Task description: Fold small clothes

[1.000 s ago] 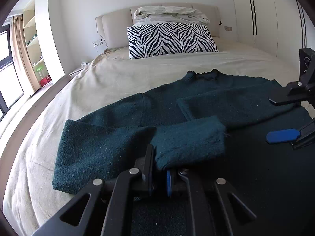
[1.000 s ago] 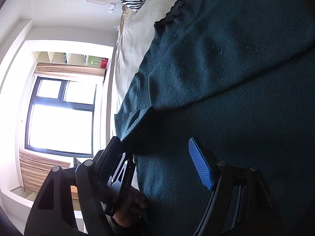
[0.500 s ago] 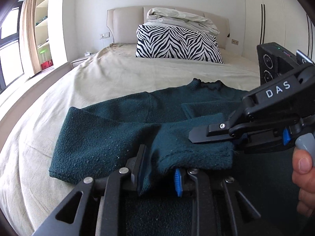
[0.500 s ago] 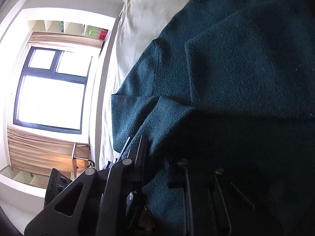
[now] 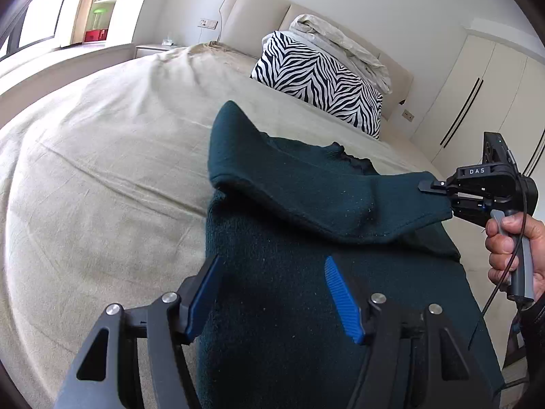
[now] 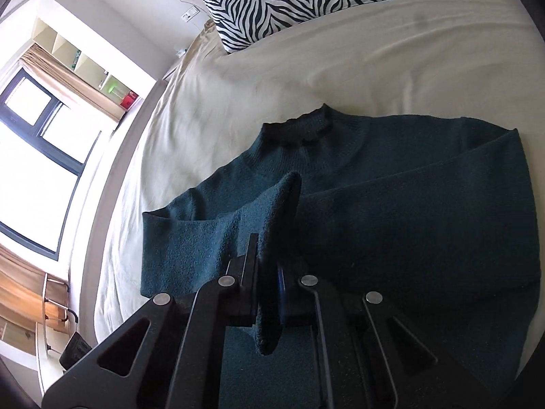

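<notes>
A dark teal sweater [image 5: 306, 289] lies on the beige bed [image 5: 102, 170], collar toward the headboard. It also shows in the right wrist view [image 6: 408, 204]. My left gripper [image 5: 276, 293] is open and empty, with its blue pads just above the sweater's body. My right gripper [image 6: 267, 272] is shut on the sweater's left sleeve [image 6: 204, 248] at the cuff and holds it lifted across the body. In the left wrist view the right gripper [image 5: 439, 194] pinches the sleeve [image 5: 306, 191] at the right.
A zebra-print pillow [image 5: 320, 81] and folded bedding [image 5: 337, 41] lie at the headboard. Wardrobe doors [image 5: 477, 102] stand on the right. A window [image 6: 34, 170] and shelves are on the left.
My left gripper has let go of the sleeve and opened. My right gripper has closed on the sleeve cuff and pulled it across the sweater to the right.
</notes>
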The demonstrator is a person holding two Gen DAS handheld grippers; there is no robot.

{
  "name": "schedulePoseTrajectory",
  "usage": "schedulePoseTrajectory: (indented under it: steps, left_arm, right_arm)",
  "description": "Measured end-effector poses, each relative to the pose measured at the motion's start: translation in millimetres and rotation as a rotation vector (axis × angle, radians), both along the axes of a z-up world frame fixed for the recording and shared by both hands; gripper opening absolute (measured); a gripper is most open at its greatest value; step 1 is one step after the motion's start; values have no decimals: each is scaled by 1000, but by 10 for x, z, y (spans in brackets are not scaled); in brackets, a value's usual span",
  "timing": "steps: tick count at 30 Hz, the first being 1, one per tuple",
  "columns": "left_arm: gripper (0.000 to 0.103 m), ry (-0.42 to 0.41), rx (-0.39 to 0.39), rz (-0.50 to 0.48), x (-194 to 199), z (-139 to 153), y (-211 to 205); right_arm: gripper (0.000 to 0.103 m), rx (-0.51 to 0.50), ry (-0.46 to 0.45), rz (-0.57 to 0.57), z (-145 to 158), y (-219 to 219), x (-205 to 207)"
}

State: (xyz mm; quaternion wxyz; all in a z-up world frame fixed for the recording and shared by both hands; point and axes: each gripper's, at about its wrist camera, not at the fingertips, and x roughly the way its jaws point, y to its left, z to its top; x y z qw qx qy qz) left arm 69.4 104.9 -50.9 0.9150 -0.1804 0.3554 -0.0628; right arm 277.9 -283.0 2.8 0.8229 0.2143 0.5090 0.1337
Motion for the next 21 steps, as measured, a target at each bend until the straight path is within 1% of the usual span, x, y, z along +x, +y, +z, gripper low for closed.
schedulePoseTrajectory:
  steps: [3,4,8,15,16,21]
  left_arm:
    - [61,12,-17,4,14,-29,36]
    - [61,18,-19,3,22,-38,37]
    - [61,30,-3,-2,37,-60,12]
    - [61,47,12,-7,62,-111,-29]
    - [61,49,15,-8,56,-126,-34]
    - [61,56,18,-5,54,-164,-33]
  right_arm:
    - [7,-10,43,-42,-239,-322,12]
    - [7,-13,51,-54,-320,-365,32]
    - [7,-19,48,-84,-449,-516,75]
    - [7,-28,36,-91,-443,-589,177]
    - [7,-30,33,-96,-409,-495,156]
    - [7,-97,-2,-86,-318,-396,155]
